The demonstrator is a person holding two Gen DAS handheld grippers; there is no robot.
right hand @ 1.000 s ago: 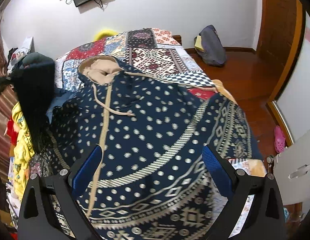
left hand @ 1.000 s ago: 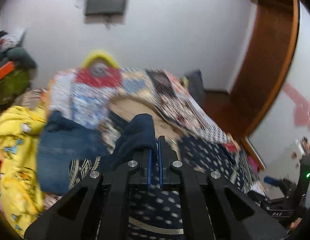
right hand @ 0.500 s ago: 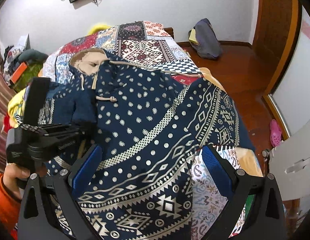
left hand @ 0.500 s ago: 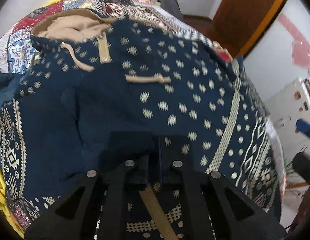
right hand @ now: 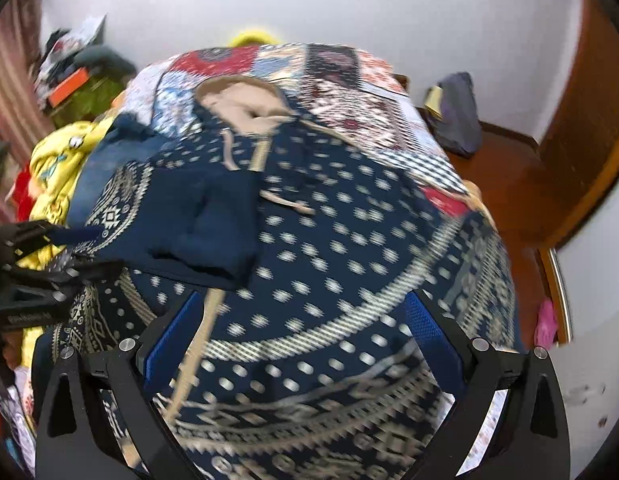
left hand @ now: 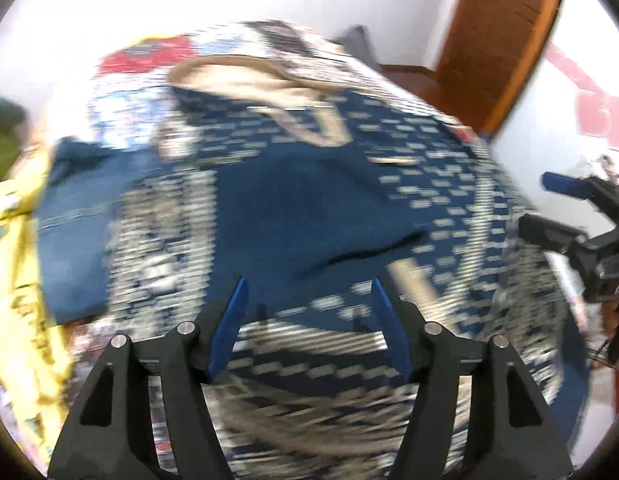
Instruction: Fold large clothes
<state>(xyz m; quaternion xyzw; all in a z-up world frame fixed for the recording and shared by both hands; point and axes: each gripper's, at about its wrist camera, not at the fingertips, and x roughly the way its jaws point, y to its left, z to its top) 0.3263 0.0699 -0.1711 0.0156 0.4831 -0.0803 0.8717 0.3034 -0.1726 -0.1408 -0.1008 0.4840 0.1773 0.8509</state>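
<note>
While lying spread front-up across the patchwork bedspread (right hand: 349,92), filling most of both views: navy patterned hooded poncho (right hand: 349,248), tan-lined hood (right hand: 245,104) pointing toward the far white wall (right hand: 389,8), tan front placket and drawstrings running down from the neck

Lying folded inward over the chest, just left of the placket: plain navy sleeve (right hand: 205,224), cuff end resting on the dotted fabric

Hovering over the poncho's lower front, blurred in its own view: left gripper (left hand: 309,292), blue pads (left hand: 229,328) opening, standing apart with only cloth showing below them, nothing pinched between

Hovering above the hem border with its cream geometric bands: right gripper (right hand: 305,320), blue pads (right hand: 429,332) spread wide, gripping nothing

Showing at the left edge of the right wrist view, beside the folded sleeve: black body of the left gripper, touching the cloth or not cannot be told

Piling up along the bed's left side: yellow printed garment (right hand: 65,160), blue denim piece (right hand: 97,168) partly tucked beneath the poncho's edge

Sitting on the wooden floor (right hand: 509,184) near the far wall, well apart from the bed: grey bag (right hand: 457,116)

Lying on the floor by the right wall: pink slipper (right hand: 545,322)
</note>
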